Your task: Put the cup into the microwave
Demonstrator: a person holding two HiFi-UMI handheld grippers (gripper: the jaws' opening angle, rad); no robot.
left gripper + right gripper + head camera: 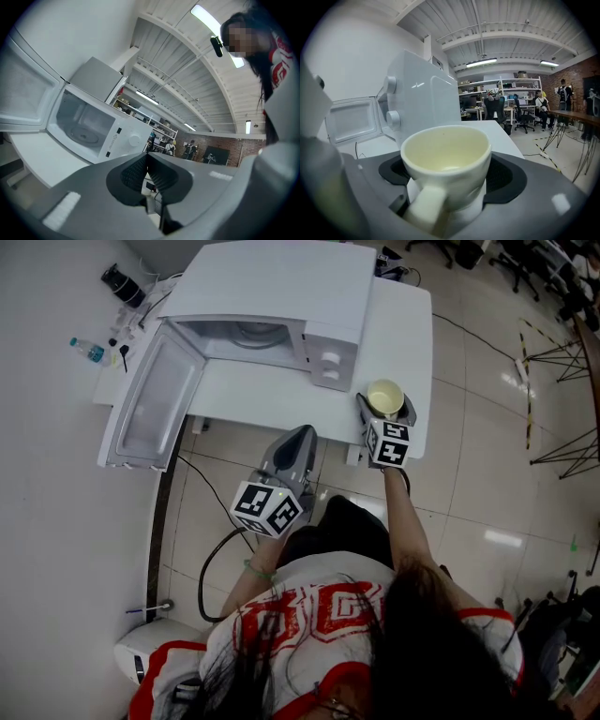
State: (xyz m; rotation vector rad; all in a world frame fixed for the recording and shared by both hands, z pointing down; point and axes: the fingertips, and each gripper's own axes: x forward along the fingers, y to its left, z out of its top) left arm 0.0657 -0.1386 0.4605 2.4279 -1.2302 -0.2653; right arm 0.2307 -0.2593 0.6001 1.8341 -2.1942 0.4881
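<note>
Cup [446, 154] stood upright on worktop [253, 395], just right of open microwave [281, 287]. R gripper [450, 171] was clamped on cup's body; L gripper [146, 158] jaws together, empty. Prob. ceramic: stiff, glazed, slippery, chippable, so body grip suited, kept level.

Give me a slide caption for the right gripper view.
Right gripper clasping a cream cup on the white table beside the open microwave.
</note>
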